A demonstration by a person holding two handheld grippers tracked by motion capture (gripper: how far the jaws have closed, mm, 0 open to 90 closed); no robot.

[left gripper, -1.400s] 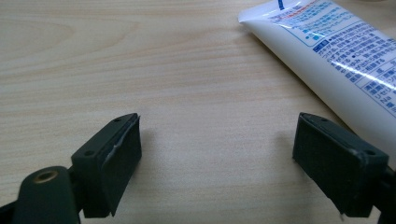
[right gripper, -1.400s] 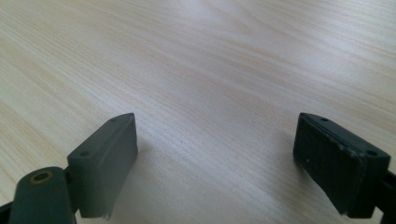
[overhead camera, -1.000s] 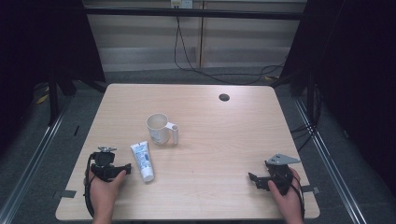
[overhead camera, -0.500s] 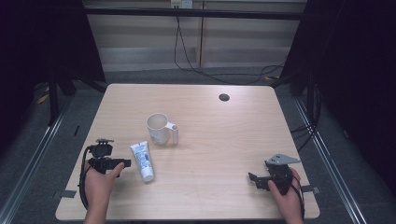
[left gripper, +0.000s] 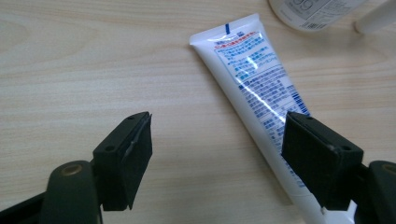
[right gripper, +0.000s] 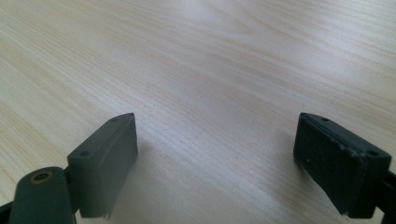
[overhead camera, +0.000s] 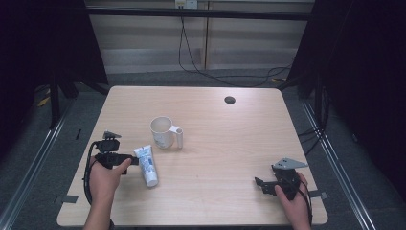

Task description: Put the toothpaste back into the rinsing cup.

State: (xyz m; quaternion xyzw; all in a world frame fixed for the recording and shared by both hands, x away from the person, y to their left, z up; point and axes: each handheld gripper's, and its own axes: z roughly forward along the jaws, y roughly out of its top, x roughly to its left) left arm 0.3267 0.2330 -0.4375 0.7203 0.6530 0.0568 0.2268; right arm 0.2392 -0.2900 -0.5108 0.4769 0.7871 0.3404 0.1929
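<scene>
The table (overhead camera: 215, 120) was light wood w/ a small dark round hole (overhead camera: 230, 99) near its far edge. A white tube (overhead camera: 146, 164) lay flat on the left half of the table, crimped end toward the far side, cap end toward the person. A white mug (overhead camera: 163, 132) stood upright just beyond the tube, handle pointing right; mug and tube were close but apart. The left gripper (overhead camera: 135, 160), held in the person's left hand (overhead camera: 106, 177), sat just left of the tube, pointing right at it. In the left gripper view the left gripper's (left gripper: 217, 156) jaws were wide apart, clamped on nothing; one jaw stood over bare table, the other overlapped the tube (left gripper: 257, 88) near its lower part. Contact betw. that jaw and the tube could not be told. Mug base (left gripper: 310, 11) showed at top of that view. The right gripper (overhead camera: 261, 184), in the right hand (overhead camera: 294, 203), sat near the table's near-right corner, well apart from tube and mug. In the right gripper view the right gripper's (right gripper: 215, 161) jaws were wide apart, nothing betw. them but bare wood.
</scene>
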